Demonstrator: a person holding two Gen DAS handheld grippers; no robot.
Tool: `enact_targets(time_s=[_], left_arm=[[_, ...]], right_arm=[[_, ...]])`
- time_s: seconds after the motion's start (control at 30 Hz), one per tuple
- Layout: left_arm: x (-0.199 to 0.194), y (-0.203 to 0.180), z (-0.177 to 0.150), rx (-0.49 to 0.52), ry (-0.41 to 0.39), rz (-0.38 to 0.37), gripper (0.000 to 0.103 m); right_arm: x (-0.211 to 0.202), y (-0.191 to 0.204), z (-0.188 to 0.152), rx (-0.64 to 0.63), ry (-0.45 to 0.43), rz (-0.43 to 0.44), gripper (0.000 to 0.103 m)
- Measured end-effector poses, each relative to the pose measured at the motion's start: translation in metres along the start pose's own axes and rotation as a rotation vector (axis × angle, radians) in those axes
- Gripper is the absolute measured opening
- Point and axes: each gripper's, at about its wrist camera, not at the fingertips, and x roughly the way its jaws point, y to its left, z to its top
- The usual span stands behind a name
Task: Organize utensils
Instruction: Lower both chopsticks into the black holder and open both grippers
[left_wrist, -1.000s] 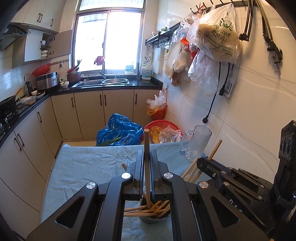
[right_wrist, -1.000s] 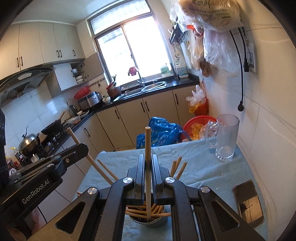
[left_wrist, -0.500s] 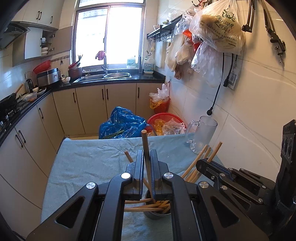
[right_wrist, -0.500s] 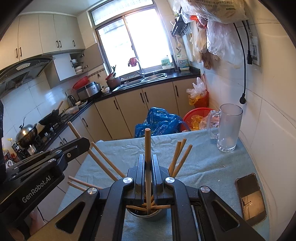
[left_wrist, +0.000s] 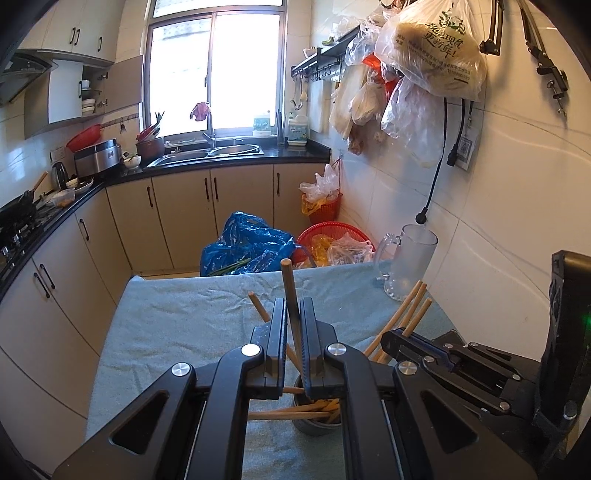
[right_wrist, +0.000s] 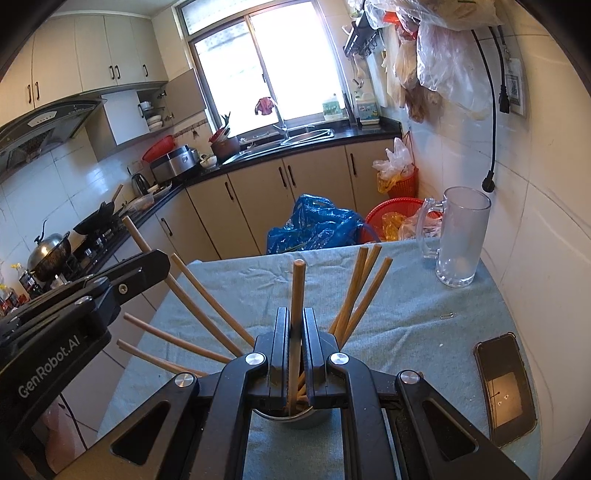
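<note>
Left wrist view: left tongs (left_wrist: 293, 332) clamped tight on one wooden chopstick (left_wrist: 289, 291), stick near upright, top tipped slightly left. Its lower end runs down between the jaws toward the metal cup (left_wrist: 317, 421) directly below the tips. Can't tell if that end is already inside the rim; the jaws hide it.

Right wrist view: right tongs (right_wrist: 294, 339) likewise closed hard on a second chopstick (right_wrist: 297, 295), long axis vertical, lower end at or just inside the same cup (right_wrist: 295, 419). Looks seated, but the bottom contact is hidden.

Landmark = cup, on the teal cloth-covered desk (right_wrist: 406, 302):
- loose chopsticks already in it, fanning out left (right_wrist: 207, 302) and right (right_wrist: 364, 288) of the rim
- glass mug (right_wrist: 461, 236) well beyond the cup, right side, by the wall
- phone (right_wrist: 506, 384) right of the cup, flat on the cloth
- left tongs sit just left of the cup, right tongs straight over it

My read: both sticks are in the drop-in step. Key relation: cup mouth is straight down each stick's long axis, so next move is release or a short push down, no lateral shift. Right hand looks the better aligned. Risk: fanned sticks crowd the mouth and could deflect the tips.
</note>
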Motion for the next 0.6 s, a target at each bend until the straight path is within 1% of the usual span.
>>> enact_targets(time_s=[0.17, 0.37, 0.6], left_arm=[[0.003, 0.003, -0.002, -0.009, 0.012, -0.006, 0.006], [0.008, 0.012, 0.001, -0.047, 0.036, -0.032, 0.006], [0.016, 0.012, -0.003, -0.055, 0.066, -0.035, 0.006]], right_arm=[[0.004, -0.002, -0.001, 0.0, 0.005, -0.004, 0.007], [0.004, -0.002, -0.001, 0.0, 0.004, -0.007, 0.008], [0.004, -0.002, -0.001, 0.003, 0.002, -0.005, 0.008]])
